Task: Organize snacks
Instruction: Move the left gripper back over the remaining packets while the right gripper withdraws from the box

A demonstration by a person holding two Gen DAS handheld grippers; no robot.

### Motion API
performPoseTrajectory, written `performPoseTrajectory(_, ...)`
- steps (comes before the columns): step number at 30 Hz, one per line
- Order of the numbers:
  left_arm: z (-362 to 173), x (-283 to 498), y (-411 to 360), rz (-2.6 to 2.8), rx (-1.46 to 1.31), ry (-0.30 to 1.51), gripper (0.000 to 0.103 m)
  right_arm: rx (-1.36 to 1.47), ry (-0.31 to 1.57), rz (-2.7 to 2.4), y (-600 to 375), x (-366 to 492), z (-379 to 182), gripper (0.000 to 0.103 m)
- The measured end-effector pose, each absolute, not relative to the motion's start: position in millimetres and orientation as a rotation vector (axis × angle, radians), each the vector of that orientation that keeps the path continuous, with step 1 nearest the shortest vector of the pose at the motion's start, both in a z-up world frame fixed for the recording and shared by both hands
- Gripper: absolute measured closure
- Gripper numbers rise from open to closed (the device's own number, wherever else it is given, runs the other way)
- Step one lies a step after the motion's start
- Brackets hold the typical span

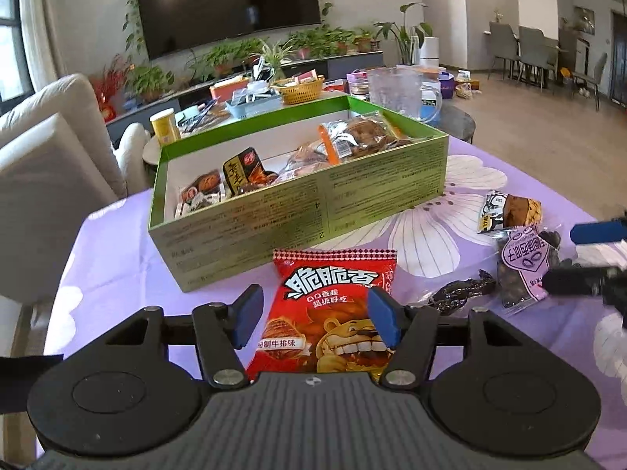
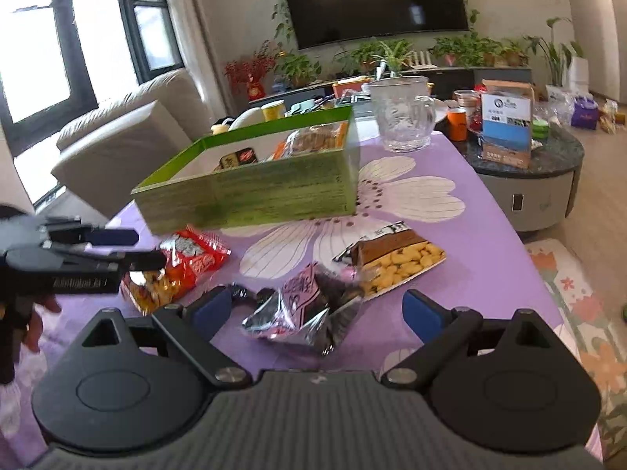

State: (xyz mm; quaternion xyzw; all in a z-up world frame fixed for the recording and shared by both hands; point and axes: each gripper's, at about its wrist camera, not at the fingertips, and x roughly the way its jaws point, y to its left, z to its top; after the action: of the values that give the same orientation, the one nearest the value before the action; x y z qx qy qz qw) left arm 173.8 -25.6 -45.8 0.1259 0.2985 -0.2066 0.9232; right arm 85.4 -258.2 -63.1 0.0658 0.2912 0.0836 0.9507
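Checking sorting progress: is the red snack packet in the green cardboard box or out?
Out: red snack packet lies on the purple tablecloth before the green cardboard box.

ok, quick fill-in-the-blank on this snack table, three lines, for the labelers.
The red packet lies in front of the ____ box.
The left gripper has its jaws ____, one on each side of the red packet.
The peanut packet lies ____ the box, on the tablecloth.
Missing words: green; open; outside.

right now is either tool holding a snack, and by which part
Nothing held: left tool open over the red bag, right tool open at the purple packet.
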Motion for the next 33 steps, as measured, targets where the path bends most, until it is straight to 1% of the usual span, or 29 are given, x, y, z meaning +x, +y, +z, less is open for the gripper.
performPoseTrajectory(11, -50.3, 179.4, -28.4, -0.423, 0.236, 0.643, 0.045, 0.122, 0.614, 0.193, -251.3, 81.1, -71.5, 0.057)
performPoseTrajectory(16, -50.4, 181.8, -30.0, -0.419, 0.242, 0.646, 0.042, 0.127, 0.617, 0.196, -249.7, 80.8, -72.5, 0.057)
performPoseTrajectory(25, -49.8, 187.9, -30.8, -0.407, 0.235, 0.662, 0.041, 0.126, 0.630, 0.201, -245.2, 81.5, -75.7, 0.057)
performPoseTrajectory(30, -47.3, 183.9, -28.9, -0.390, 0.228, 0.638, 0.041, 0.137, 0.625, 0.190, -246.6, 81.0, -73.9, 0.057)
performPoseTrajectory(33, -41.7, 180.6, -22.7, -0.377, 0.211, 0.609, 0.041, 0.122, 0.589, 0.162, -248.5, 76.6, -67.6, 0.057)
